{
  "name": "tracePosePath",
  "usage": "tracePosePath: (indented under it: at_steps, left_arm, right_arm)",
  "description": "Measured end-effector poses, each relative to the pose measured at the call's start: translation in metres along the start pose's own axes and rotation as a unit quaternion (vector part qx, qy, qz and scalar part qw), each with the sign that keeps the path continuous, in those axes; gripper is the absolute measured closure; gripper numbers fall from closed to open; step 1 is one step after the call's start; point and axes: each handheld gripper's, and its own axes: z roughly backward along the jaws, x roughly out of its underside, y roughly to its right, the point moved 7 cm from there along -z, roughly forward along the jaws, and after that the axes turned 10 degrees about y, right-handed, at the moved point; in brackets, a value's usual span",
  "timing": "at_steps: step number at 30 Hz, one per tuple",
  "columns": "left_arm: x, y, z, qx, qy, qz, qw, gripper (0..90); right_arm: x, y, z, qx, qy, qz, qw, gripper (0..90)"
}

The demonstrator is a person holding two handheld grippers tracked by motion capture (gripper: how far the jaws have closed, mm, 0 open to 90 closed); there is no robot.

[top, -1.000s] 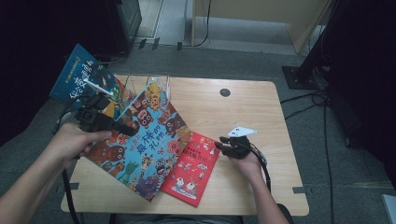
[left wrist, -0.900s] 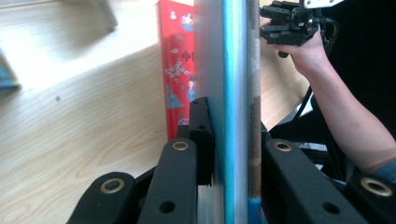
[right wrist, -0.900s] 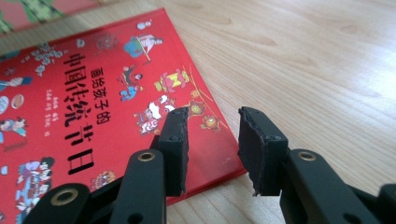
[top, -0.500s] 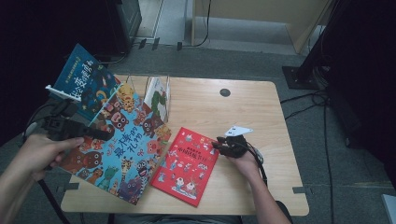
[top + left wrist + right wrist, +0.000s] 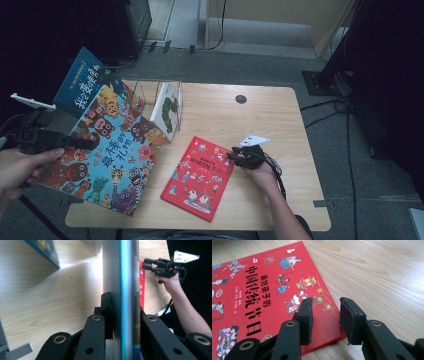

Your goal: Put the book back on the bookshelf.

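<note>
A large picture book with cartoon animals (image 5: pixel 117 160) is tilted up over the table's left edge, and my left gripper (image 5: pixel 89 144) is shut on its left side. In the left gripper view the book (image 5: pixel 126 277) runs edge-on between the jaws of that gripper (image 5: pixel 123 312), both pads pressed on it. A red book (image 5: pixel 200 170) lies flat at the table's middle front. My right gripper (image 5: pixel 234 156) rests at its right edge, open. In the right gripper view, the gripper (image 5: pixel 325 315) stands with its jaws apart over the red book's (image 5: pixel 262 295) corner, nothing between them.
A clear wire rack (image 5: pixel 150 95) at the back left holds a white book with a green caterpillar (image 5: pixel 170 107). A dark blue book (image 5: pixel 80 80) leans tilted at the far left corner. The wooden table (image 5: pixel 280 125) has bare room on its right half.
My left hand has carried the animal book leftward, off the red book and out past the table's left edge, uncovering the white book in the rack. The right hand has stayed put.
</note>
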Motion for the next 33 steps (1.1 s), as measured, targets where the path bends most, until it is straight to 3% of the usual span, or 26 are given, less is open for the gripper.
tracePosePath:
  at_steps: [11,16,21,33]
  left_arm:
    - [-0.008,-0.024,0.023,-0.032,0.015,0.023,0.9991,80.5]
    - [-0.017,-0.032,0.033,-0.050,0.023,0.023,0.9982,80.3]
    - [-0.025,-0.041,0.042,-0.063,0.037,0.040,0.9965,80.3]
    - [-0.056,-0.051,0.041,-0.092,0.051,0.046,0.9934,80.0]
  right_arm:
    - [-0.001,0.000,0.000,0.001,0.003,0.004,1.0000,63.5]
    - [-0.001,-0.001,0.000,-0.002,0.001,0.007,1.0000,63.5]
    - [-0.001,-0.001,-0.001,-0.002,0.001,0.008,1.0000,63.5]
    - [-0.003,-0.002,-0.004,-0.006,-0.008,0.007,0.9999,63.4]
